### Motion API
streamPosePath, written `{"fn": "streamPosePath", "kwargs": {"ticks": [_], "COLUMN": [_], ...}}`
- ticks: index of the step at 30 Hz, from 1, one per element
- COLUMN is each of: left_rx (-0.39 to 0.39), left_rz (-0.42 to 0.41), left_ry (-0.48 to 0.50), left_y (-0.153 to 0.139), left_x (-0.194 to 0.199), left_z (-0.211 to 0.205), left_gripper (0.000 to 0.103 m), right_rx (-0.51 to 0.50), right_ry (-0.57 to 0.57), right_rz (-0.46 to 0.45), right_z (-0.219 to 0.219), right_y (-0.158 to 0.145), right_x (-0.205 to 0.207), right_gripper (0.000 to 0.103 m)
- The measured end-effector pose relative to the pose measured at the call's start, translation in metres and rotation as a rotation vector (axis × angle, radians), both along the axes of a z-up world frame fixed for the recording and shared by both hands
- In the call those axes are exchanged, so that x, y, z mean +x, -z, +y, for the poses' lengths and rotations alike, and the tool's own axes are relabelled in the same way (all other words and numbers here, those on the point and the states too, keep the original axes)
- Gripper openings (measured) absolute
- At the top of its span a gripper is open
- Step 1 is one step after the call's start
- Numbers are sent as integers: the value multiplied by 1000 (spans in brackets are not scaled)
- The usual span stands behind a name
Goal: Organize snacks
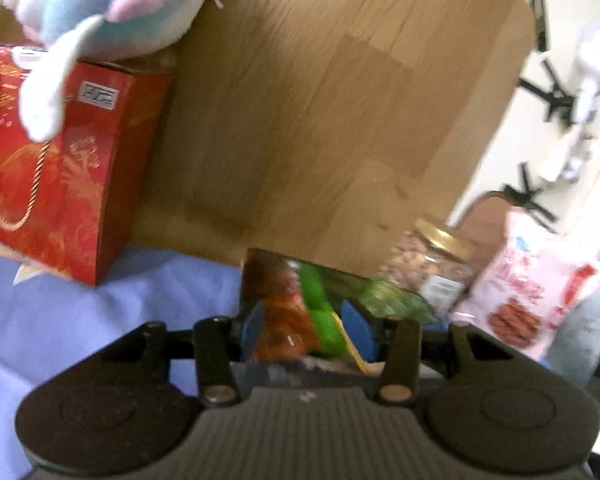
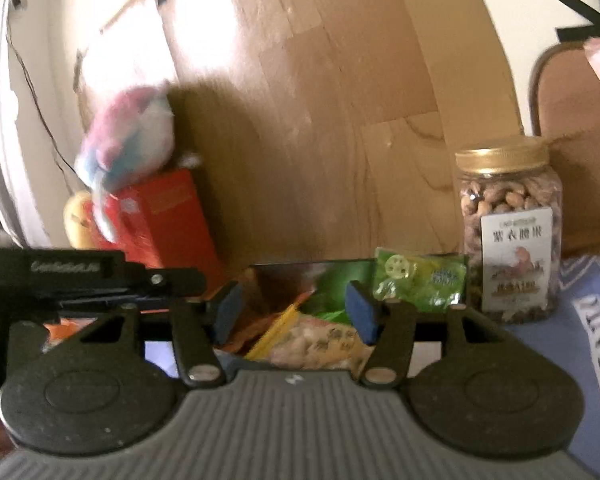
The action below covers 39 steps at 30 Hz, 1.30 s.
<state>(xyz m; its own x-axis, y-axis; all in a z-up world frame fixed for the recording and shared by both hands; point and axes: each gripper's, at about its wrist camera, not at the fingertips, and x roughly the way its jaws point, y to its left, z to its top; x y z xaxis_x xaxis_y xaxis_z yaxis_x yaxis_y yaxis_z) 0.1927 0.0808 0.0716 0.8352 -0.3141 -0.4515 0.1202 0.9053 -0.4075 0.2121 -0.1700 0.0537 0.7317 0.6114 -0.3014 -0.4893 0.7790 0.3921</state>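
Several snack packets lie in a pile on the blue sheet against a wooden board. My left gripper (image 1: 306, 330) is open over the pile, with an orange packet (image 1: 284, 320) and a green one (image 1: 324, 320) seen between its blue pads, which do not press on them. My right gripper (image 2: 295, 314) is open too, above a pale printed bag (image 2: 320, 344) and a dark foil packet (image 2: 300, 276). A small green packet (image 2: 420, 280) leans beside a gold-lidded nut jar (image 2: 508, 232). The same jar (image 1: 428, 268) shows in the left wrist view, next to a pink snack bag (image 1: 516, 292).
A red gift box (image 1: 60, 168) stands at the left with a pastel plush toy (image 1: 112, 4) on top. The wooden board (image 1: 320, 100) rises behind everything. The blue sheet (image 1: 100, 320) lies bare left of the pile. A chair back (image 2: 572, 140) stands behind the jar.
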Motion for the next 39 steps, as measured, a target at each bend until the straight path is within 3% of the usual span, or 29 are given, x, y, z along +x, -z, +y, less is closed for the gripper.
{"fn": "streamPosePath", "kwargs": {"ticks": [4, 7, 12, 15, 18, 22, 25, 26, 29, 33, 39], "left_rx": [-45, -63, -96, -117, -161, -154, -149, -145, -160, -181, -196], "left_rz": [25, 59, 137, 166, 197, 212, 209, 212, 211, 218, 221], "left_ry": [69, 98, 109, 94, 104, 138, 163, 173, 161, 137, 115], "left_y": [3, 17, 43, 57, 68, 77, 83, 83, 82, 83, 83], "left_x": [-52, -88, -135, -150, -155, -162, -166, -164, -157, -148, -145], "left_z": [12, 20, 32, 36, 37, 28, 19, 17, 15, 14, 22], "left_gripper": [50, 50, 54, 57, 57, 54, 48, 47, 48, 51, 54], "right_rx": [63, 8, -154, -193, -279, -430, -488, -490, -471, -472, -425], "right_ry": [-251, -371, -543, -606, -610, -587, -537, -510, -434, -350, -376], "right_rz": [149, 207, 155, 138, 84, 21, -28, -29, 9, -5, 29], "right_z": [-12, -7, 16, 31, 40, 52, 44, 42, 36, 33, 29], "right_y": [10, 23, 31, 31, 32, 40, 40, 39, 40, 43, 44], "right_x": [-40, -79, -143, -162, -174, -186, -184, -180, -162, -158, -155], "right_gripper": [65, 67, 68, 71, 76, 74, 53, 48, 49, 50, 56]}}
